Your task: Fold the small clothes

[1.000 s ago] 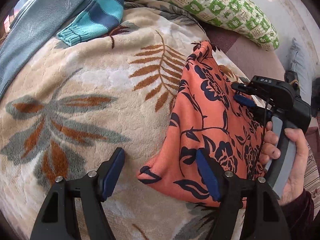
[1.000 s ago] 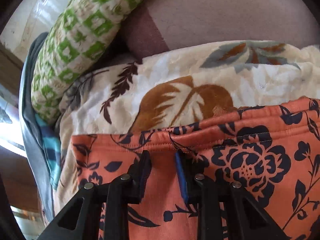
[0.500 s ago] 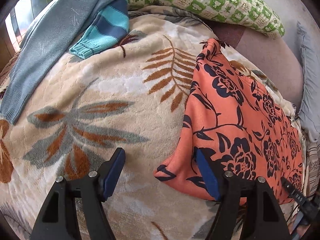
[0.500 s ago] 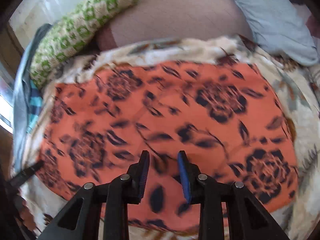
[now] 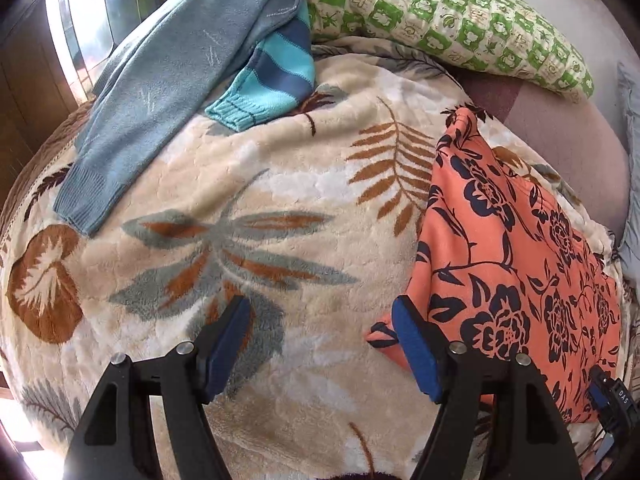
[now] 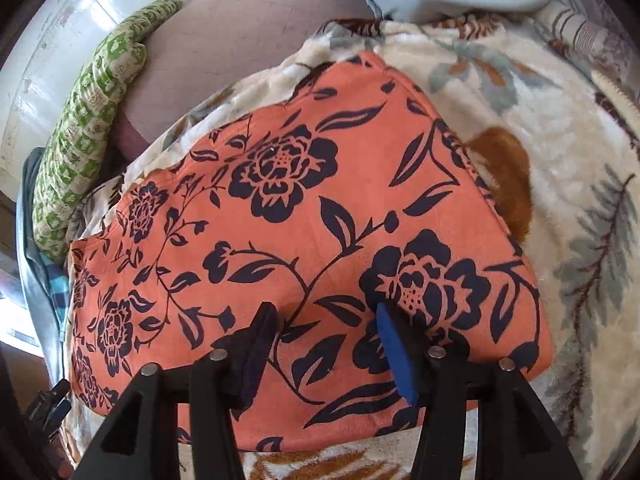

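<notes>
Jaws of the left gripper (image 5: 320,344) stand spread and empty over bare blanket (image 5: 248,184); its right finger sits just beside the near corner of the orange floral garment (image 5: 500,264). Open blanket extends left and ahead of this gripper. The garment lies flat on the blanket's right portion, its left edge running away toward the far corner. The right gripper (image 6: 324,336) hangs above the garment's near half with jaws opening and nothing between them; a second ago they pinched the waistband hem at the far side. Bare blanket borders the garment at right. Farther off, a blue sweater (image 5: 160,80) and striped sleeve (image 5: 272,80) lie apart at far left, a green patterned pillow (image 5: 448,20) beyond.
</notes>
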### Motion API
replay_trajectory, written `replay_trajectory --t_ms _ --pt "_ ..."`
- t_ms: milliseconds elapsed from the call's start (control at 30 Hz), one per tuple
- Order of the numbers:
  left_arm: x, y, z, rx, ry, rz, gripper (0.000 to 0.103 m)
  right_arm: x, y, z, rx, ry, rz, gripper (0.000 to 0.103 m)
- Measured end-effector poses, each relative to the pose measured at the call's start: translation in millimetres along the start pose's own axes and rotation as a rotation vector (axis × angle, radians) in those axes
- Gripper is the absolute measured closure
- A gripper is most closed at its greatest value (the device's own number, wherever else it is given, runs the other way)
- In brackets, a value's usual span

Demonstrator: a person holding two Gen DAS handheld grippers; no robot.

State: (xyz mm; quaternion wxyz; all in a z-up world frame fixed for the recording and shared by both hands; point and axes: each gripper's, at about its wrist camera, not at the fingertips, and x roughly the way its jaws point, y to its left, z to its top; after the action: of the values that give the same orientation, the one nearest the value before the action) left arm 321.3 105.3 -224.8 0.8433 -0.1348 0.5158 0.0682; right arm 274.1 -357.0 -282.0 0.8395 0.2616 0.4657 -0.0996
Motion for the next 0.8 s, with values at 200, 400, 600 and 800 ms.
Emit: replay_trajectory --t_ms 200,400,600,800 --pt "-9.5 -4.5 -14.7 -0.073 0.067 -0.153 0.029 -40.5 32.5 -13.4 -0.096 -0.112 0.176 0.047" --pt "-10.0 -10.8 -29.7 -0.109 0.058 -0.193 0.029 -38.0 89.0 -35.3 -0.218 -0.112 0.293 0.067" --pt "-5.3 -16.1 -42.4 -0.16 0.1 -0.254 0.029 21.6 97.5 -48.1 -0.214 0.042 0.242 0.068" --pt "1.6 -13.7 -44.9 -0.231 0.126 -0.36 0.029 19.7 98.4 -45.6 -0.199 0.047 0.25 0.067"
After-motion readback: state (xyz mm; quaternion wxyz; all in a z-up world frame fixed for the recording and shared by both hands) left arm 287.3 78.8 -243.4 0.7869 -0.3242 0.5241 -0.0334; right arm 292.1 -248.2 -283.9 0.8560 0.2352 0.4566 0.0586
